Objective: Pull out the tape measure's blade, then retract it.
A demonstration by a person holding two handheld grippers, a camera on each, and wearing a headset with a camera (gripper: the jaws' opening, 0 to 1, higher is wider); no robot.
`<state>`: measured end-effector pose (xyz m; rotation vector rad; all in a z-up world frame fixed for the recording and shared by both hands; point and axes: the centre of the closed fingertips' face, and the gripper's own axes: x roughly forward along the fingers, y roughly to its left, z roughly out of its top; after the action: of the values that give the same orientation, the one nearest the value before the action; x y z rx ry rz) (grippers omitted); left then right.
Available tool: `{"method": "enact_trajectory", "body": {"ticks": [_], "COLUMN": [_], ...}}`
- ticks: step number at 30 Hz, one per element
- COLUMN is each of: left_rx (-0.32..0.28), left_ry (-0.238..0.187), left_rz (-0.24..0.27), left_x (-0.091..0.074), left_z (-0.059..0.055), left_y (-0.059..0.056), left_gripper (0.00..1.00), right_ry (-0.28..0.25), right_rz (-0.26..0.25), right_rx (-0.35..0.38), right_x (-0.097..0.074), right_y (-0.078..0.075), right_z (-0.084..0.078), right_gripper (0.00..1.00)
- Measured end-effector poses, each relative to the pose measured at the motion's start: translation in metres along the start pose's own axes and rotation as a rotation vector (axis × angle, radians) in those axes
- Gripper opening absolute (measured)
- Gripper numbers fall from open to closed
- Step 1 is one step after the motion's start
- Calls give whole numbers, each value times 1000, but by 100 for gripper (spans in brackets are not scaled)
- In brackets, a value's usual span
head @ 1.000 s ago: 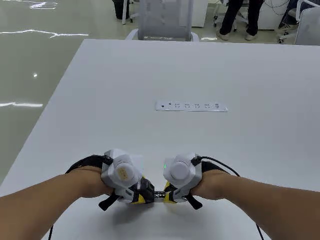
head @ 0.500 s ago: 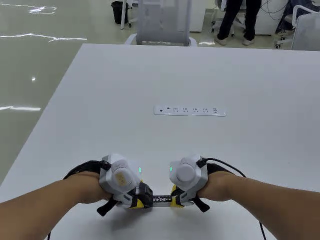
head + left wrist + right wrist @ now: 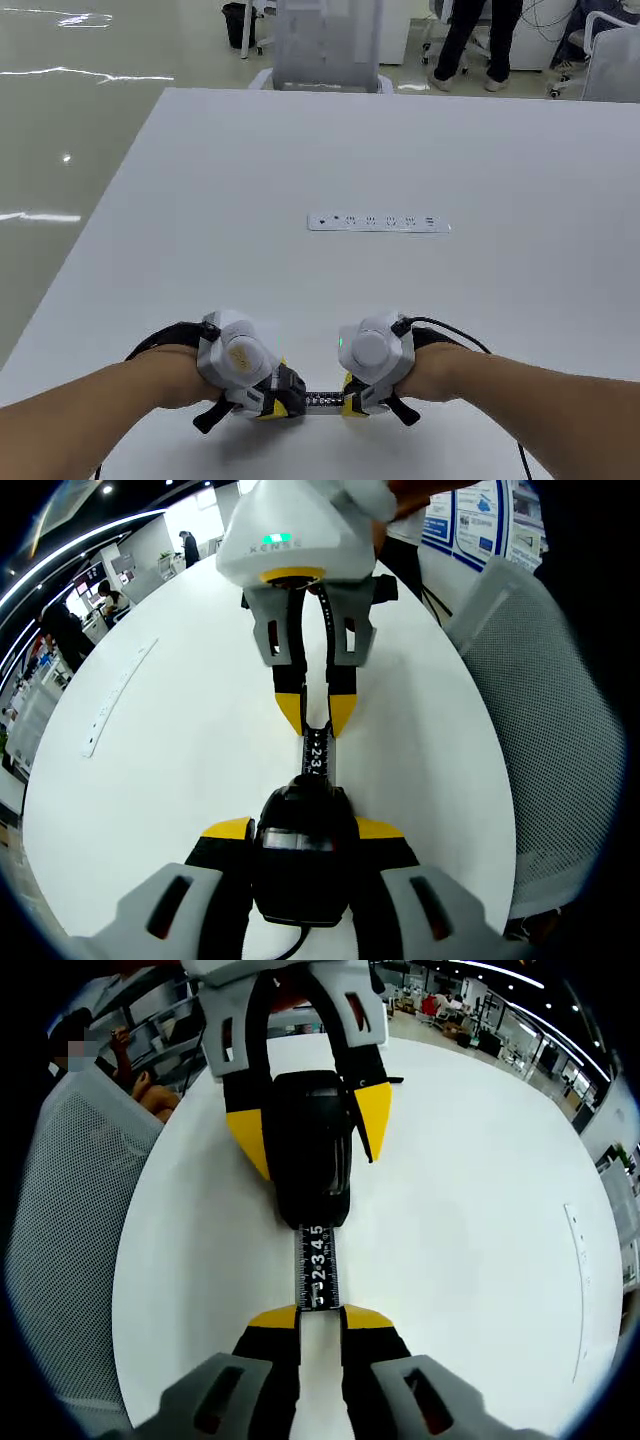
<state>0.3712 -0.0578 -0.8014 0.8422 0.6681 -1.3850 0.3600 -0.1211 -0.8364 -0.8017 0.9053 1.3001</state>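
Pointing rightward into right tool (image 3: 320, 1312): blade (image 3: 318, 1265)

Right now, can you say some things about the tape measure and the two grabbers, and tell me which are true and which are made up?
1. The left gripper holds the tape measure's black case. True.
2. The right gripper is pinching the end of the blade. True.
3. The blade is tucked all the way inside the case. False: a short bit with numbers on it runs from the case to the right gripper.
4. The case sits on top of the power strip. False: the power strip lies farther out on the table, apart from the case.
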Motion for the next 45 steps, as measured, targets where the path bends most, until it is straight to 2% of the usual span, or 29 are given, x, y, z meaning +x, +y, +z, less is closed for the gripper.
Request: {"method": "enact_trajectory", "body": {"ticks": [8,15,19,26,29,31,35,41,45], "left_rx": [4,2,-6,-4,-4,0,-8,-13,-13], "left_ry": [2,3,0,-3,-3,-3,-14,-12,-13], "left_rz": [-9,-7,-1,-3,-3,-4,3,7,5], "left_x": [0,0,0,0,0,0,-2,-1,-1], "left_z": [1,1,0,0,0,0,0,0,0], "left_y": [-1,0,1,1,2,1,2,3,2], "left_gripper": [31,31,31,31,31,31,31,31,31], "right_ry": [0,-4,-21,-9,-6,4,-6,21,23], "right_rz": [-1,-7,-12,-15,-23,-46,-39,-25,-23], "right_rx": [-19,-4,9,-12,23,-95,-13,9,7], "right_x": [0,1,2,7,6,5,2,-3,-4], "right_y": [1,1,-1,-2,-2,-2,-2,-4,-3], "right_z": [1,1,6,11,12,13,7,-6,-9], "right_gripper": [15,16,20,17,15,14,12,11,12]}}
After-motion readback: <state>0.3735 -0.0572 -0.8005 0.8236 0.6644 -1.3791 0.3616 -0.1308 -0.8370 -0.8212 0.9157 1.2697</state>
